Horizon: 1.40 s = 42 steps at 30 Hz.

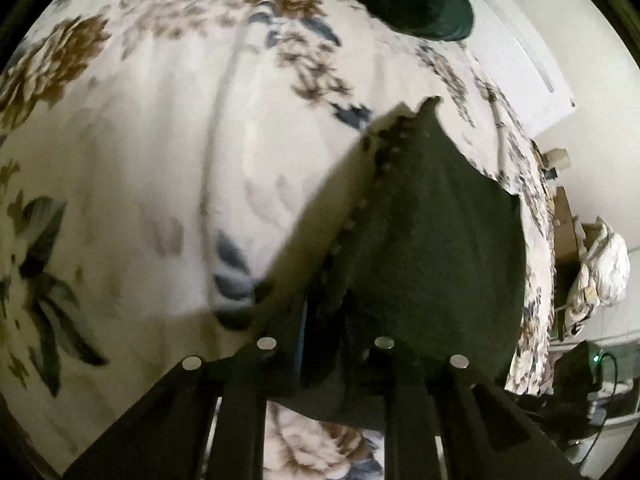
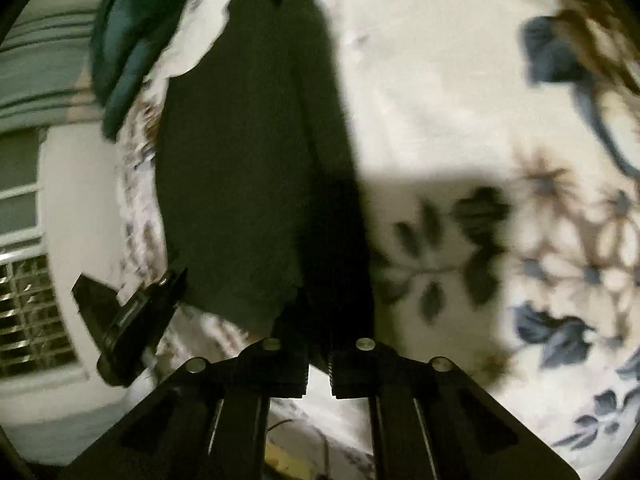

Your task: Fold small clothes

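- My left gripper is reaching out over the floral bedspread, its fingers pinched on the near edge of the dark garment, which is draping up off the bedspread.
- My right gripper is pointing along the bedspread, fingers closed together on the same garment's hem.
- A teal cloth is lying beyond the garment, at the bedspread's far edge.

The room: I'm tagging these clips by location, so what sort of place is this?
Most likely a bedroom. A dark garment hangs over a bed spread with a floral blanket, whose edge drops toward the floor, and a window with blinds is set in the plain wall beside it.
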Available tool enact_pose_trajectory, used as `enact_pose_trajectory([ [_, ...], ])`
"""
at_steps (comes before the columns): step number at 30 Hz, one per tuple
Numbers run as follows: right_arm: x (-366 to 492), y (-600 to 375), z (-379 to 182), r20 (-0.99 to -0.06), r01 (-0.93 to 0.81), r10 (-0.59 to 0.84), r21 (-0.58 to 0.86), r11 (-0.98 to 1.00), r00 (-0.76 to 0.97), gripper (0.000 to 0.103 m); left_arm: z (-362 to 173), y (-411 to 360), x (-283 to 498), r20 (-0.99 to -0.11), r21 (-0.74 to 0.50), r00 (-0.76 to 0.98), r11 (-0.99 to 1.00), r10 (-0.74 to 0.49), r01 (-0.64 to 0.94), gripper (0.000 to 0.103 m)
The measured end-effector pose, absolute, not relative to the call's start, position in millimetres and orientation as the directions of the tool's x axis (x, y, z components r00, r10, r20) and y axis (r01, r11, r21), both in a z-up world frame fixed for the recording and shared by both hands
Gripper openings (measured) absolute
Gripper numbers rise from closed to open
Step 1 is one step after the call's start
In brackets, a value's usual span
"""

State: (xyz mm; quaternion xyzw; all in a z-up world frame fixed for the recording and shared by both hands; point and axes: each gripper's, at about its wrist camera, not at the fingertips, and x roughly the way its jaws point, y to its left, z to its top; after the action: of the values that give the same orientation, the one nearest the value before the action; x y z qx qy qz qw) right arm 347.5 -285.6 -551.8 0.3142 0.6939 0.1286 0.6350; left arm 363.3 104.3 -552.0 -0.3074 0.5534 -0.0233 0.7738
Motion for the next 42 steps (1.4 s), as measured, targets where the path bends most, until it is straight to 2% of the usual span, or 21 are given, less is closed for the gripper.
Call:
enact_pose_trajectory([
  [2,349,-284,-558,-0.800,0.286,0.600,0.570,0.770,-0.018,0.007,-545,105,363,-0.833,-0.528,0.360,0.800,-0.421,-0.286,0.014],
  [4,354,-283,-555,-0.778,0.281,0.628,0.597,0.752,-0.027,0.011,-532,107,371,-0.834,-0.527,0.340,0.812,-0.436,-0.251,0.023],
  [5,359,-285,-552,-0.766,0.279,0.643,0.614,0.738,-0.017,0.015,-526,110,376,-0.820,-0.545,0.347,0.805,-0.455,-0.233,0.040],
  [6,367,-287,-548,-0.761,0.277,0.648,0.623,0.731,0.000,0.029,-522,113,382,-0.807,-0.560,0.362,0.798,-0.466,-0.221,0.065],
  [7,373,-292,-547,-0.757,0.279,0.654,0.633,0.722,0.023,0.036,-520,117,390,-0.797,-0.569,0.380,0.794,-0.469,-0.213,0.074],
  [8,377,-298,-547,-0.749,0.285,0.662,0.643,0.711,0.040,0.049,-521,121,401,-0.780,-0.586,0.401,0.784,-0.480,-0.202,0.076],
  [13,407,-310,-576,-0.670,0.349,0.738,0.714,0.607,0.085,0.052,-567,106,459,-0.736,-0.669,0.283,0.725,-0.615,-0.165,0.076],
  [14,412,-308,-583,-0.659,0.359,0.748,0.719,0.595,0.083,0.056,-574,101,465,-0.739,-0.668,0.257,0.726,-0.623,-0.159,0.076],
  [16,416,-302,-591,-0.647,0.359,0.758,0.729,0.582,0.085,0.057,-583,89,473,-0.743,-0.665,0.224,0.734,-0.631,-0.135,0.076],
  [26,403,-291,-594,-0.674,0.353,0.728,0.715,0.603,0.121,0.057,-568,88,467,-0.767,-0.630,0.230,0.772,-0.599,-0.090,0.077],
  [32,409,-278,-611,-0.609,0.371,0.787,0.757,0.538,0.099,0.069,-591,91,470,-0.706,-0.706,0.187,0.699,-0.683,-0.114,0.082],
  [40,427,-253,-619,-0.600,0.339,0.799,0.759,0.555,0.036,0.070,-587,77,486,-0.670,-0.738,0.190,0.671,-0.717,-0.071,0.081],
  [41,428,-248,-618,-0.612,0.330,0.790,0.753,0.569,0.033,0.070,-584,76,484,-0.660,-0.746,0.200,0.664,-0.724,-0.056,0.064],
  [42,427,-248,-618,-0.618,0.327,0.785,0.749,0.576,0.033,0.069,-582,76,484,-0.656,-0.749,0.207,0.661,-0.726,-0.054,0.035],
])
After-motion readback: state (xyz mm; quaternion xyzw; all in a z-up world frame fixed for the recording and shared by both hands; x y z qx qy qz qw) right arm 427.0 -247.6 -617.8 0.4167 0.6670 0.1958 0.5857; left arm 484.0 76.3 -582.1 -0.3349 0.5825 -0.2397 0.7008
